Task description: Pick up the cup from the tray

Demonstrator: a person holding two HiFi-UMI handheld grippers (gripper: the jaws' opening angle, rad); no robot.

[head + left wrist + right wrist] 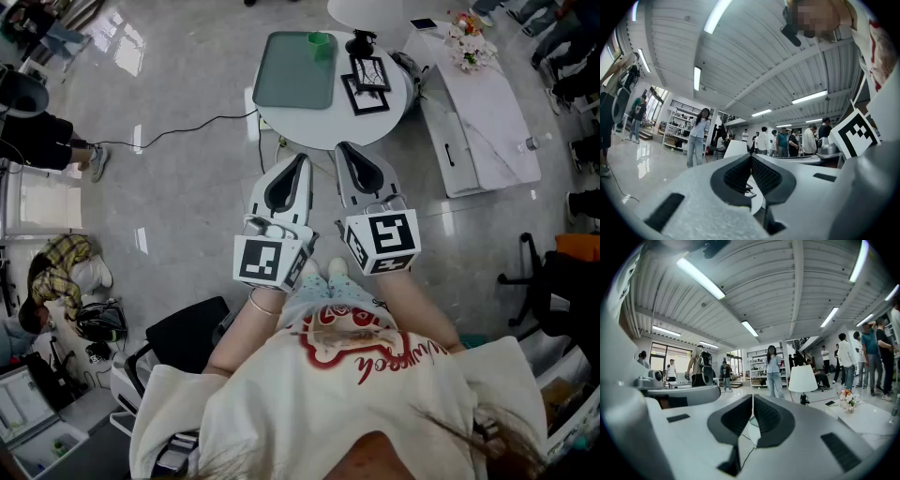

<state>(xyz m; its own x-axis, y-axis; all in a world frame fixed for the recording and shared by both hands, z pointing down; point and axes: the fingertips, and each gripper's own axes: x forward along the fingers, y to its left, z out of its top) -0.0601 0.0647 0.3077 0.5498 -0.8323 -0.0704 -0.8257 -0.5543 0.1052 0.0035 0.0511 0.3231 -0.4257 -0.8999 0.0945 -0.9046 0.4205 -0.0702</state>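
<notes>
From where I sit the glossy grey floor (178, 187) takes up most of the head view, with a black cable (187, 127) running across it toward the round white tabletop (309, 129). To the right of that stands a long white bench (478, 122) with a small bunch of flowers (466, 42) at its far end. On the tabletop's left part lies a grey-green tray (289, 80), and just beside it on the right are two black open frames (367, 84). My left tongs (302, 157) and right tongs (342, 148) are held side by side above the floor, their tips at the tabletop's near edge and apart from the tray. In each gripper view the ribbed pads meet tip to tip: left tongs (751, 157) together with nothing between them, and right tongs (753, 397) likewise together and empty. The green cup (321, 43) stands upright in the tray's far right corner, well apart from both tongs.
</notes>
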